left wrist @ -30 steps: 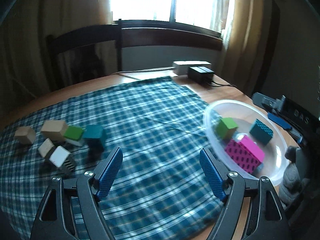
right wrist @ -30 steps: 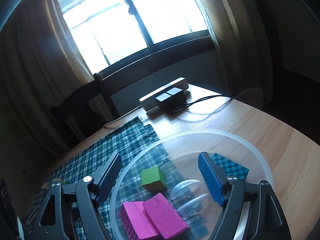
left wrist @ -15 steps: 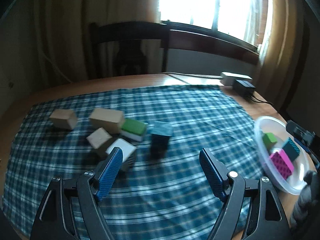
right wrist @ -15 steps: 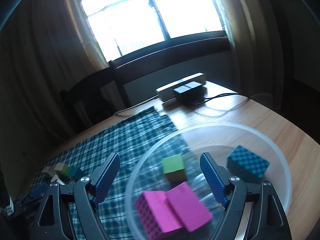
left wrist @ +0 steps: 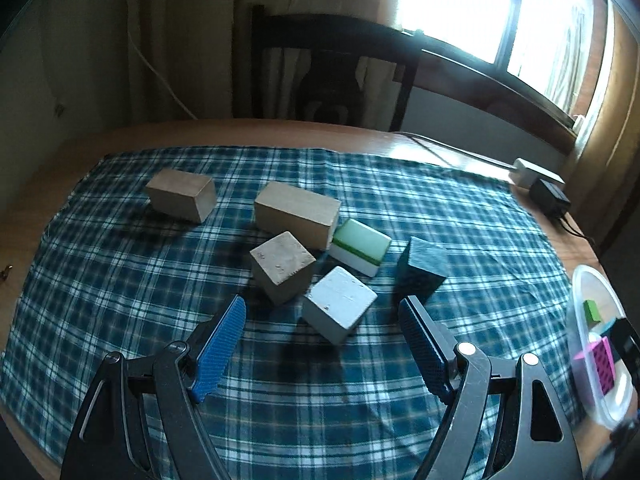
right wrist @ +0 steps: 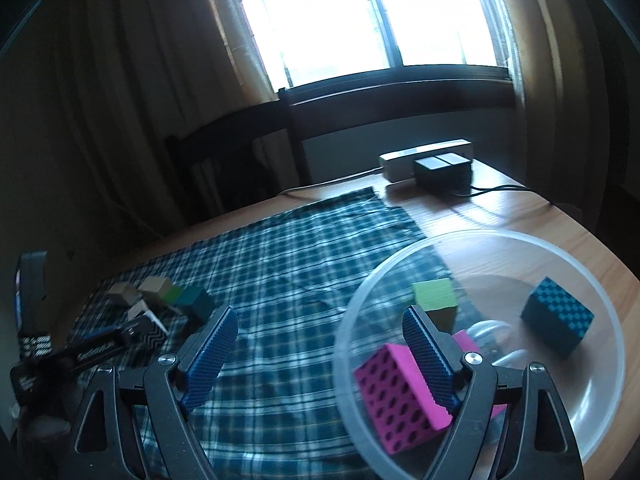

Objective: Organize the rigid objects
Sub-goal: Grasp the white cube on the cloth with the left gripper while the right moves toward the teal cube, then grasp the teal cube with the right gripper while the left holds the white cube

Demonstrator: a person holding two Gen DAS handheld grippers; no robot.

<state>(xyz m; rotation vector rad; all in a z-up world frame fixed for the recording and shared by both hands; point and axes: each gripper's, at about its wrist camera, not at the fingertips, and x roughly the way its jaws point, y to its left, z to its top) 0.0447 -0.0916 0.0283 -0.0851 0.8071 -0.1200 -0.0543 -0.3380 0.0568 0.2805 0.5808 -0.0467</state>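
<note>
Several blocks lie on the plaid cloth (left wrist: pixel 120 300): a white cube (left wrist: pixel 340 308), a beige cube (left wrist: pixel 282 266), a long wooden block (left wrist: pixel 296 214), another wooden block (left wrist: pixel 182 196), a green-and-white block (left wrist: pixel 360 246) and a dark teal block (left wrist: pixel 422 270). My left gripper (left wrist: pixel 322 320) is open, empty, just short of the white cube. My right gripper (right wrist: pixel 320 324) is open and empty beside the clear bowl (right wrist: pixel 600 292), which holds a pink block (right wrist: pixel 398 396), a green cube (right wrist: pixel 434 296) and a teal checkered block (right wrist: pixel 558 322).
A white power strip (right wrist: pixel 424 154) and a black adapter (right wrist: pixel 442 168) with cables sit at the table's far edge. A dark chair (left wrist: pixel 332 72) stands behind the table. The bowl shows at the right edge of the left wrist view (left wrist: pixel 580 284).
My left gripper has swung left from the bowl to the block cluster and come closer to the white cube. My right gripper has shifted left, its right finger now over the bowl's near rim.
</note>
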